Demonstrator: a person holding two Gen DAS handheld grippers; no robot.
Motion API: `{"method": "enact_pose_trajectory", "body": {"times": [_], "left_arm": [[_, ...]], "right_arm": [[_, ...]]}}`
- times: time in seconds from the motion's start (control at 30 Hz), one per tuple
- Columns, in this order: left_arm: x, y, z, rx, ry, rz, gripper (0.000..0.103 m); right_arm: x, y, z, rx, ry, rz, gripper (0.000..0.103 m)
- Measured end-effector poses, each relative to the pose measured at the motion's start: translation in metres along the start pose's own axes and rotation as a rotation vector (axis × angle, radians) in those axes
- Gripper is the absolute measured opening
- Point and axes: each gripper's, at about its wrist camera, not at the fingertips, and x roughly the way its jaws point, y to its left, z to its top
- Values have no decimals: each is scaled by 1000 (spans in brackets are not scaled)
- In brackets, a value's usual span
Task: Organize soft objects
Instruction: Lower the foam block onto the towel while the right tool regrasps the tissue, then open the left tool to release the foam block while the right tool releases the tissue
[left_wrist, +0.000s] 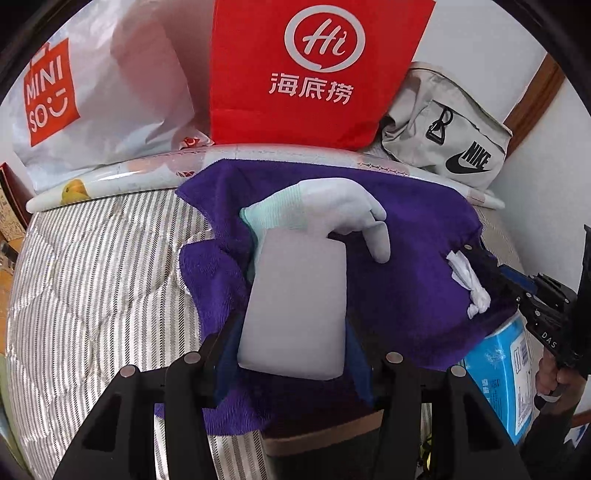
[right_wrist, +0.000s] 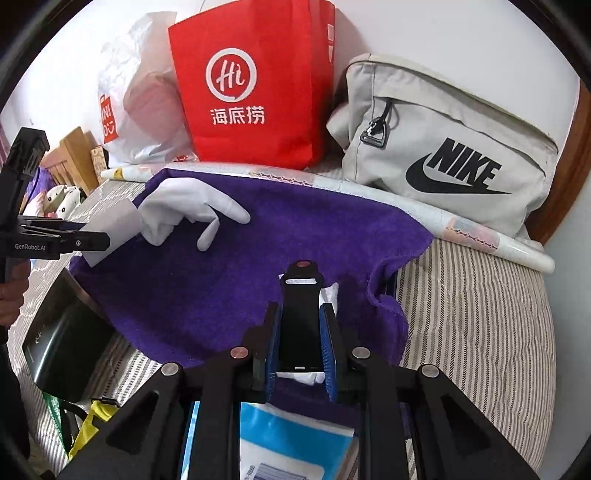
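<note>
Left wrist view: we find the left gripper (left_wrist: 291, 354) clamped on a pale block (left_wrist: 295, 306), its blue pads pressing both sides. The block stands over a purple towel (left_wrist: 406, 258) spread on the striped bed (left_wrist: 92, 277). A white glove (left_wrist: 332, 210) lies on the towel just beyond the block, touching its far end. At the towel's right edge the right gripper (left_wrist: 476, 266) pinches a crumpled white cloth (left_wrist: 467, 284). A blue pack (left_wrist: 498, 373) sits beneath that edge. Along the bed's far edge lie a white roll (left_wrist: 110, 177), a white bag (left_wrist: 99, 92), a red bag (left_wrist: 314, 74) and a grey bag (left_wrist: 443, 129).

Right wrist view: we find the right gripper (right_wrist: 301, 332) narrowed on a black clip (right_wrist: 301, 314) with white cloth (right_wrist: 328, 295) behind it, over the towel's (right_wrist: 221, 277) near right corner. The left gripper (right_wrist: 88, 242) holds the block (right_wrist: 110, 229) at the towel's left edge, touching the glove (right_wrist: 184, 210). A black box (right_wrist: 62, 343) lies at the bed's (right_wrist: 480, 314) left edge.
</note>
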Motion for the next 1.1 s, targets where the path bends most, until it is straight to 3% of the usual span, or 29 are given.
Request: {"method": "enact_pose_trajectory", "body": {"times": [0.47,0.67,0.8,1.0,1.1], "left_arm": [[14,2,2,8,33,-24,51],[12,0,1,1,38,-63,65],[7,-3,-2,9,35,-51,67],[-11,-2,-10,-2,14,-19,67],[-23,3,-16,-18,-2,-3,67]], "right_arm": [[20,-6,0,2,65,17,21],[19,-8,1,22,65,64,21],[8,-5,3,21,40,63,36],[-19,-1,0,50,-3,58,46],[-34,6,-5,54,-19,57,46]]}}
